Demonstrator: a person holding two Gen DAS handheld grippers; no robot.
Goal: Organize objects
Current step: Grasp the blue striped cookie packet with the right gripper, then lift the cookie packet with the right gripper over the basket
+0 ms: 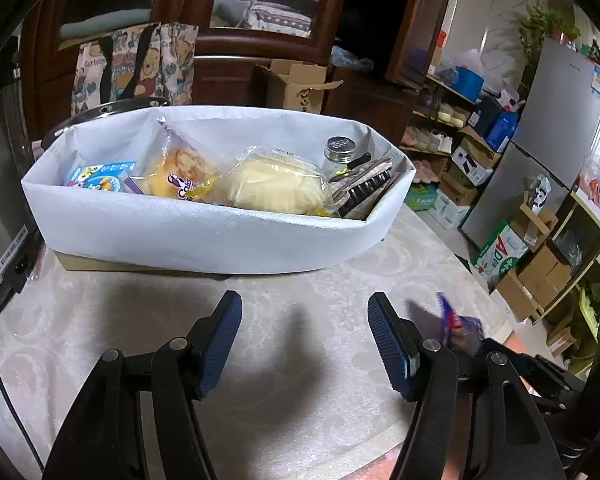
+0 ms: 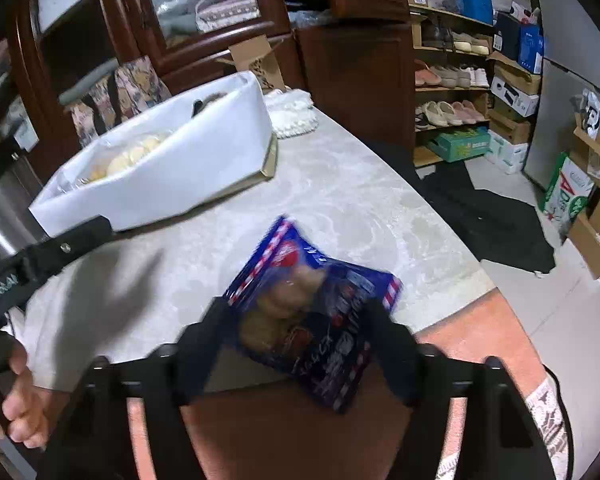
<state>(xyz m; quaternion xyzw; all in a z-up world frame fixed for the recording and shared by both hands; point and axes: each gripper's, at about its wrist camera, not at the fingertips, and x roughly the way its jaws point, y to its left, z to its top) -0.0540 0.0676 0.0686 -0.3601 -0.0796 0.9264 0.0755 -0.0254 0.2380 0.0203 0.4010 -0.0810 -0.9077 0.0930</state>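
Observation:
A white paper-lined box [image 1: 204, 236] stands on the pale table. It holds a blue snack pack [image 1: 100, 178], two wrapped buns [image 1: 180, 176] [image 1: 278, 184], a glass jar [image 1: 340, 152] and a dark brush [image 1: 366, 190]. My left gripper [image 1: 304, 344] is open and empty, hovering over the table in front of the box. My right gripper [image 2: 300, 344] is shut on a blue snack packet [image 2: 312, 304] above the table's near edge; the packet also shows in the left wrist view [image 1: 458, 326]. The box appears in the right wrist view [image 2: 172, 168] to the upper left.
A metal appliance [image 1: 0, 216] stands left of the box. A dark wooden cabinet [image 1: 236, 20] and a cartoon tote bag [image 1: 132, 64] are behind it. Shoe shelves [image 2: 452, 92], cardboard boxes [image 1: 536, 276] and a fridge [image 1: 556, 120] stand to the right. A white knitted item [image 2: 294, 114] lies beyond the box.

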